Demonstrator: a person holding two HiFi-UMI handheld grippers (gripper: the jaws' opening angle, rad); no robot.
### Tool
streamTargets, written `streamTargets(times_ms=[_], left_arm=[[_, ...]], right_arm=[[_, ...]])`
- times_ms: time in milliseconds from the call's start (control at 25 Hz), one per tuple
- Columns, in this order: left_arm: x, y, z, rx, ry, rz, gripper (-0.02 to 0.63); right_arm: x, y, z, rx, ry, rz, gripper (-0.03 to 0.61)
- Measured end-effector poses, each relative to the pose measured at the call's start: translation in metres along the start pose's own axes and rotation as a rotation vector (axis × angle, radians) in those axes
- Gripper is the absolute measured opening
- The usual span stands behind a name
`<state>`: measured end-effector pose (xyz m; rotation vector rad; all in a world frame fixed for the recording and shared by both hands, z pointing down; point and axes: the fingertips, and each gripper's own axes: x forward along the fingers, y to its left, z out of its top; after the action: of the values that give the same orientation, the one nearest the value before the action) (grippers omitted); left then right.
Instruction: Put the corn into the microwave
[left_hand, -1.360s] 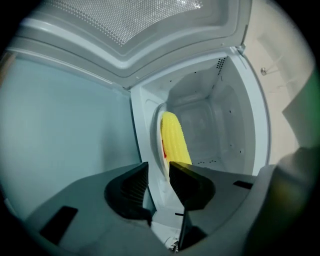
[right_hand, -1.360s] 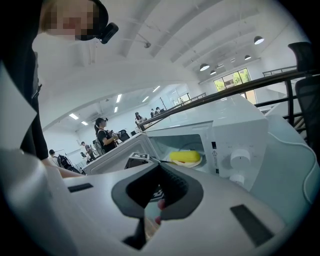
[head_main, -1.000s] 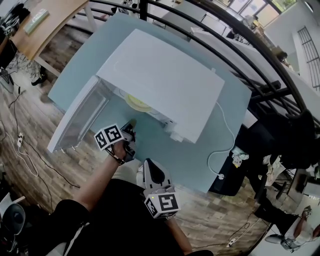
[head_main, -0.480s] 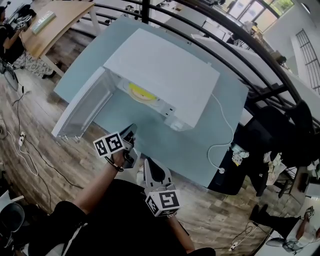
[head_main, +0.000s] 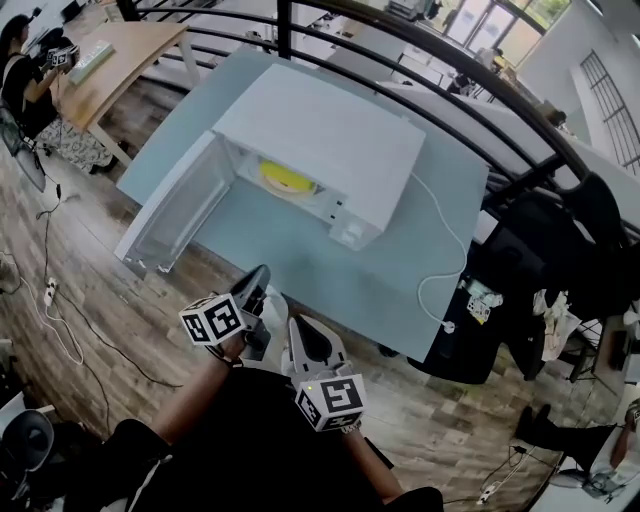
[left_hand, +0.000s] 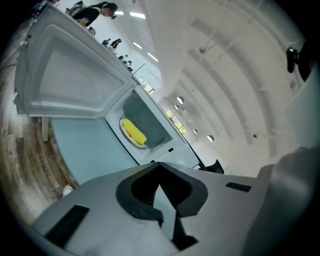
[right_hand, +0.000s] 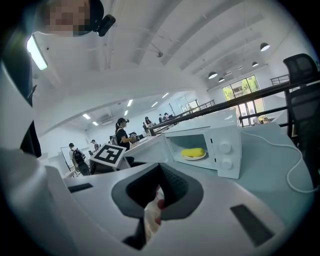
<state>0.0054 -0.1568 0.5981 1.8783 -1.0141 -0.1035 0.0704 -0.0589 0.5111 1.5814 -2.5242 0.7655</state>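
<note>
**While the 2 grippers hang empty, corn (head_main: 285, 177) lies in the microwave (head_main: 320, 140)**

Where floor (head_main: 120, 330) shows before the table's (head_main: 300, 260) near edge, the left gripper (head_main: 258, 278) and right gripper (head_main: 298, 332) hang side by side, each pair of jaws pressed together on nothing. Past that edge the microwave stands mid-table, its door (head_main: 175, 210) swung toward the left edge. The corn lies on a plate (right_hand: 195, 158) inside.

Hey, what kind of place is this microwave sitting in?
Probably an open-plan office or lab, not a kitchen: the microwave stands on a plain table near a wooden desk, a black railing runs behind, and people stand about under ceiling lights.
</note>
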Motion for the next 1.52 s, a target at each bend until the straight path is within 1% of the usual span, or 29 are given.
streamTargets(times_ms=[200,440,640,720,920,1080,1200,1320,1520], left_arm=[[-0.028,-0.023,-0.003,0.17,-0.017,-0.029,0.002],[-0.06,-0.045,-0.01,0.323,-0.035,-0.05,0.002],[-0.084,-0.058,-0.011,0.446,-0.062,-0.047,0.002],[-0.092,-0.062,-0.014,0.482,-0.064,-0.05,0.002],[-0.112,-0.063,-0.024,0.514,-0.071,-0.047,0.002],[-0.123,-0.064,-0.026,0.5,-0.091,-0.042,0.002],[-0.125,-0.066,-0.028,0.512,-0.098,-0.045,0.002],[-0.127,-0.071,-0.028,0.538,-0.11,-0.055,0.002],[-0.13,-0.074,-0.022,0.558,-0.14,-0.06,0.002]], right_arm=[[-0.008,0.007,-0.005,-0.009,-0.012,0.007,0.009],[-0.019,0.016,-0.007,-0.024,-0.021,0.019,0.009],[-0.024,0.018,-0.005,-0.039,-0.029,0.027,0.009],[-0.025,0.019,-0.004,-0.047,-0.033,0.031,0.009],[-0.027,0.023,-0.001,-0.065,-0.056,0.044,0.009],[-0.031,0.026,0.005,-0.09,-0.072,0.056,0.009],[-0.033,0.028,0.008,-0.114,-0.085,0.067,0.009],[-0.034,0.028,0.012,-0.135,-0.102,0.07,0.009],[-0.033,0.027,0.016,-0.147,-0.118,0.066,0.009]])
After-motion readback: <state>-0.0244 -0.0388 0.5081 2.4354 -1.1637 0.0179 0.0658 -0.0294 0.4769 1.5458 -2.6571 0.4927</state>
